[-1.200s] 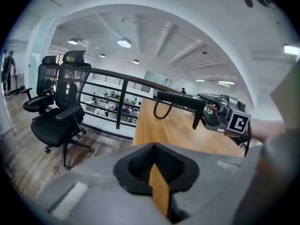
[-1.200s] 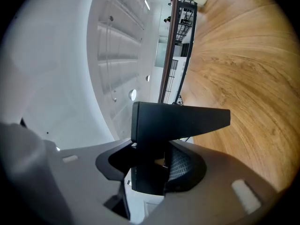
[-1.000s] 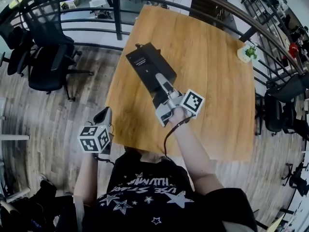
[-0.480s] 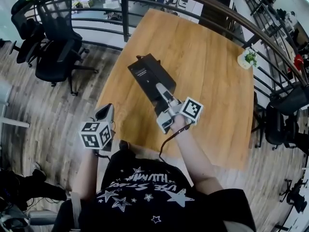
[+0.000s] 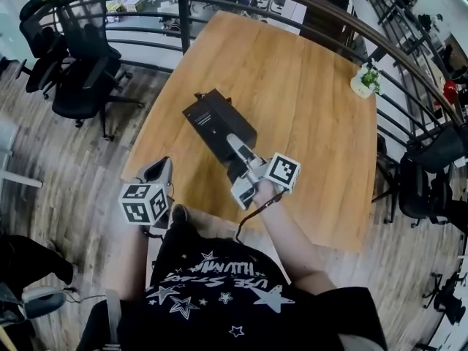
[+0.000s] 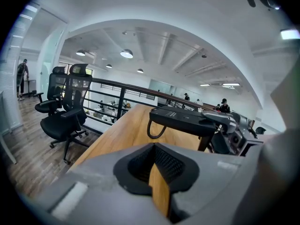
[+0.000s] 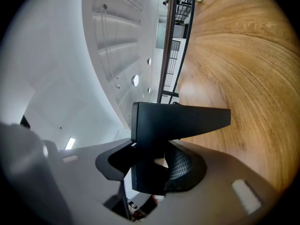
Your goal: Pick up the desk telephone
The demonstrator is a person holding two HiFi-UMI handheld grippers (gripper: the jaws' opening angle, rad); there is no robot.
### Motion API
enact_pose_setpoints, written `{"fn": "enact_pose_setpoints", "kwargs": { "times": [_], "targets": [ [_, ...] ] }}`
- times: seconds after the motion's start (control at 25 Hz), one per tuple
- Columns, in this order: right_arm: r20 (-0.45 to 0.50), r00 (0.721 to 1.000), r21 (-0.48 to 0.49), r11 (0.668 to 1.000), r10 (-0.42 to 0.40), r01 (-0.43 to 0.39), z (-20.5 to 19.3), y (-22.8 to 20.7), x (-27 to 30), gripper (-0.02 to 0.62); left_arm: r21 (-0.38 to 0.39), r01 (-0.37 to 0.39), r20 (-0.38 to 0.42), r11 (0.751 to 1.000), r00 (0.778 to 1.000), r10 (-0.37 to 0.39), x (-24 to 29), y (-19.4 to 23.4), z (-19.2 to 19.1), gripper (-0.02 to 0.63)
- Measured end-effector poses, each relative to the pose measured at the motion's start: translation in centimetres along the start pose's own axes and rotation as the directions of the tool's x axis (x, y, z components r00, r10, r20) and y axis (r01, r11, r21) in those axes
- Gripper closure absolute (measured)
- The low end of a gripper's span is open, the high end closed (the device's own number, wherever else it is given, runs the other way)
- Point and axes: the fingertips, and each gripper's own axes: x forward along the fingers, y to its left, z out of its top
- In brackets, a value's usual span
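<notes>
The desk telephone is a flat black box with a small label on its upper face. My right gripper is shut on its near end and holds it clear of the wooden table. In the right gripper view the telephone sticks out from between the jaws, and the gripper clamps its dark edge. The left gripper view shows the telephone held up at the right, with a loop of cord hanging from it. My left gripper hangs off the table's near left corner, shut and holding nothing.
A white pot with a green plant stands at the table's far right corner. A dark metal railing runs behind the table. Black office chairs stand on the wooden floor at the left, and another chair at the right.
My right gripper has carried the telephone left and toward the near left part of the table. The left gripper has kept about the same place beside me.
</notes>
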Motion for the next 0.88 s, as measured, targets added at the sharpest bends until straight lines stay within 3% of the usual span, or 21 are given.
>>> {"fn": "enact_pose_setpoints", "kwargs": {
  "times": [0.56, 0.88],
  "targets": [
    [-0.106, 0.994, -0.031, 0.999, 0.013, -0.016, -2.2, -0.3, -9.7, 0.408, -0.051, -0.051, -0.004, 0.997, 0.999, 0.051, -3.6, -7.8, -6.0, 0.604],
    [-0.115, 0.993, -0.003, 0.999, 0.040, -0.040, -3.8, -0.2, -14.0, 0.408, -0.054, -0.070, 0.004, 0.996, 0.997, 0.071, -6.3, -10.7, -8.4, 0.604]
  ]
}}
